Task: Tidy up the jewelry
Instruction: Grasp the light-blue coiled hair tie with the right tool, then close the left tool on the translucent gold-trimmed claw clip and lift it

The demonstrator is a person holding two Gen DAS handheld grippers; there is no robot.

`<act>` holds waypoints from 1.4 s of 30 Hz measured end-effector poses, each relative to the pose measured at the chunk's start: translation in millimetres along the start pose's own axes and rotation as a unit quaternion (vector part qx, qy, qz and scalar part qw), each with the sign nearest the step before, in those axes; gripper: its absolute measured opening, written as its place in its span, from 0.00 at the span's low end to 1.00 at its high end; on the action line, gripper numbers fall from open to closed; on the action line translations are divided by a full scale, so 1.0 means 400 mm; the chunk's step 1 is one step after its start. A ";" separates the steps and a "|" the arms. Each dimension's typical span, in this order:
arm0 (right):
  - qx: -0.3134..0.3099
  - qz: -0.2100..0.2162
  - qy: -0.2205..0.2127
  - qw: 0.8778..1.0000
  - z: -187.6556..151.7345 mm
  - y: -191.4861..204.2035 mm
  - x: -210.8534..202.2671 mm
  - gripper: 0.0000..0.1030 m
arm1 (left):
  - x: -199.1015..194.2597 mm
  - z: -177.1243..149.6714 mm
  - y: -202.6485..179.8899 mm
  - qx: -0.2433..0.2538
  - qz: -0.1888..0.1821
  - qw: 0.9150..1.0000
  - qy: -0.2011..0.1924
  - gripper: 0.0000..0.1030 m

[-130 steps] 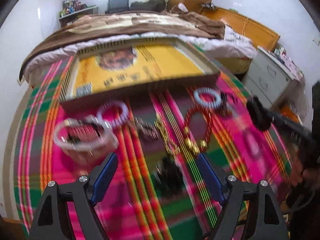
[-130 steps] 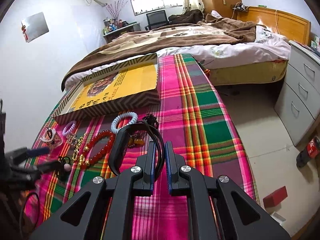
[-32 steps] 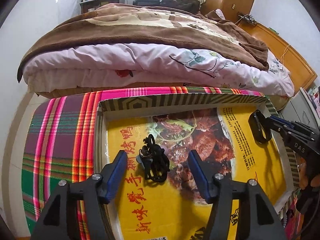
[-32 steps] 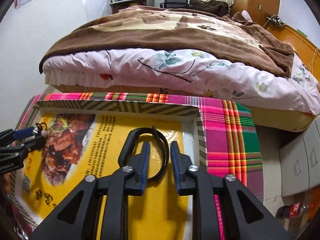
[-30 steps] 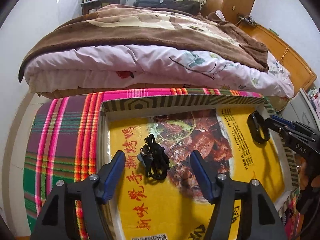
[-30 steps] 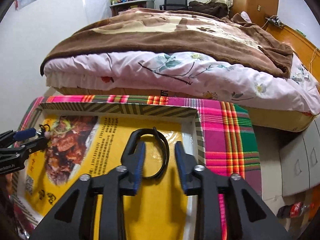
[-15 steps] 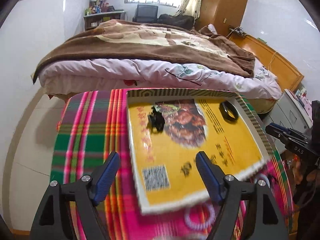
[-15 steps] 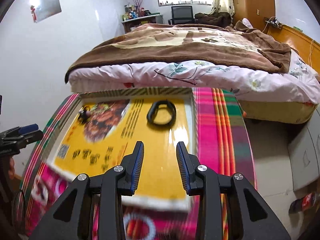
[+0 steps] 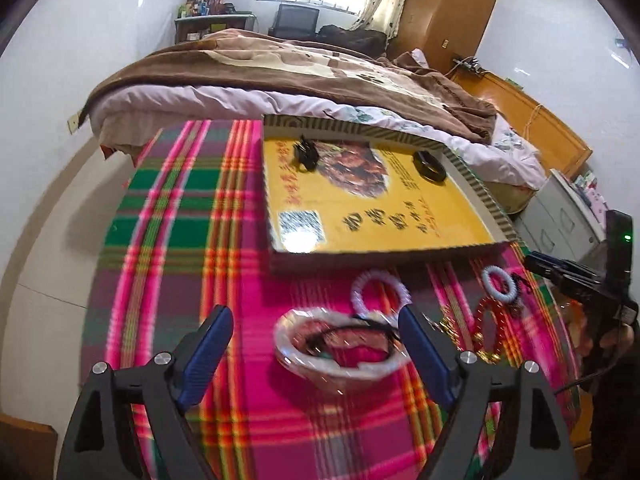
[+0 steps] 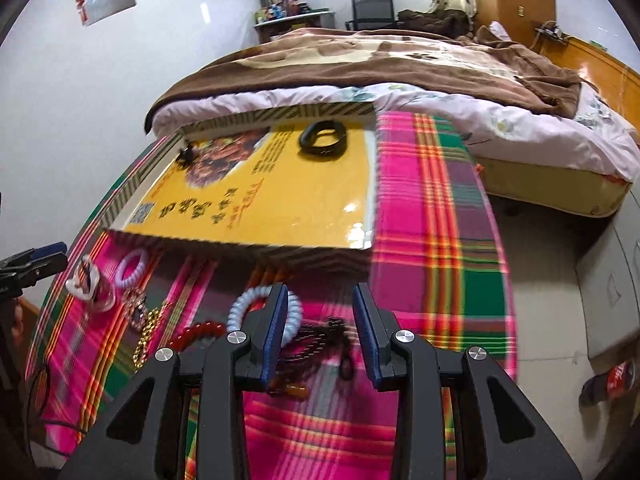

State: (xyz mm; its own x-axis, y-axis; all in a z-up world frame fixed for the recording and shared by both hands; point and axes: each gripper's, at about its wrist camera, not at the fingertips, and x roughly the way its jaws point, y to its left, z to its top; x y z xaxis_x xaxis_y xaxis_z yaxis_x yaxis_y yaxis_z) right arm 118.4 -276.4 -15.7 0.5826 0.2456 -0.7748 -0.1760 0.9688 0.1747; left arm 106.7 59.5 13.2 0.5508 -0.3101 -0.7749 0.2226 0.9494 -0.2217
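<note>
Left tool (image 9: 314,332) gapes around the bagged bangle (image 9: 340,344).

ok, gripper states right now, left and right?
Left gripper: open, holding nothing, above the clear plastic dish.
Right gripper: open, holding nothing, above the dark beaded bracelet.

One shallow yellow printed cardboard box (image 10: 280,204) holds two things: one black band bracelet (image 10: 323,140) at upper centre and one small black tangled piece (image 10: 186,155) to its left. On the plaid cloth (image 10: 436,216) below lie two pale spiral coil bracelets (image 10: 134,267) (image 10: 244,304), one red bead bracelet (image 10: 196,332), one dark bead string (image 10: 320,340), one gold chain (image 10: 146,330) and one clear round dish (image 9: 340,350).
</note>
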 end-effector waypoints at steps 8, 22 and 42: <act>-0.008 0.006 0.034 0.999 -0.004 0.023 0.067 0.34 | 0.011 -0.027 -0.006 -0.022 -0.012 1.000 0.014 0.83; -0.038 -0.039 0.033 0.998 -0.003 0.057 0.083 0.11 | 0.054 -0.042 0.067 -0.076 -0.006 0.997 0.033 0.83; 0.006 -0.010 -0.029 1.000 -0.040 0.067 -0.026 0.10 | 0.026 -0.029 0.062 -0.069 0.000 0.998 0.010 0.67</act>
State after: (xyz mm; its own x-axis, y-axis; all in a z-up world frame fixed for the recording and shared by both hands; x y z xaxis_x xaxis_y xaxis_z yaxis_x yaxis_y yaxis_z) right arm 94.9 -253.4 -12.4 0.6317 0.2273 -0.7411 -0.1552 0.9738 0.1664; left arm 108.7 80.2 -7.3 0.5350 -0.3097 -0.7860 0.1091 0.9479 -0.2992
